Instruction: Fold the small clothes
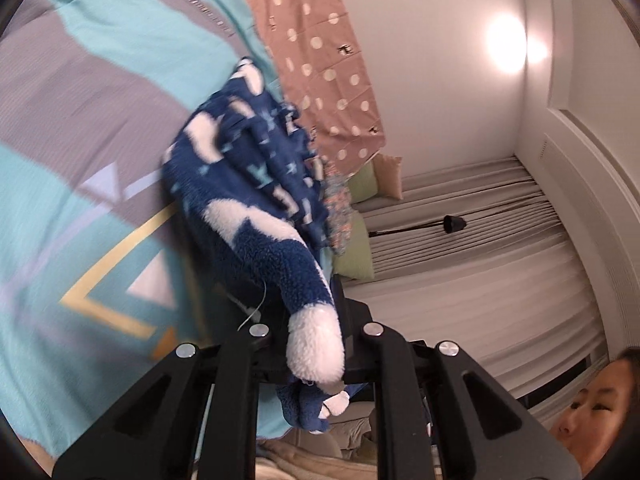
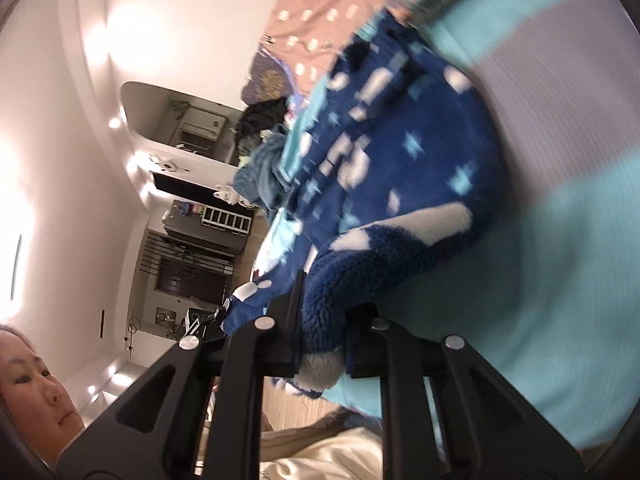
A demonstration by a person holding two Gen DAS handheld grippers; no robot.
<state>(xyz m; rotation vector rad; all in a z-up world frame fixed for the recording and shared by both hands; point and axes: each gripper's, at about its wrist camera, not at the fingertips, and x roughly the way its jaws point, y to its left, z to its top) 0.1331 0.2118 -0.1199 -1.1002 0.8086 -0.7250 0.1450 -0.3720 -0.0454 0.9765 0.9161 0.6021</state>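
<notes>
A small blue fleece garment with white patches and pale blue stars hangs over the bed. My left gripper is shut on one blue-and-white end of it. In the right wrist view the same garment spreads across the bedspread, blurred by motion. My right gripper is shut on another fluffy end of it. Both views are tilted sideways, and the cloth stretches from each gripper toward the middle of the bed.
The bed has a turquoise and grey bedspread with triangle patterns. A pink polka-dot cloth lies at its far side. Green pillows and grey curtains are beyond. A pile of other clothes sits at the bed's edge.
</notes>
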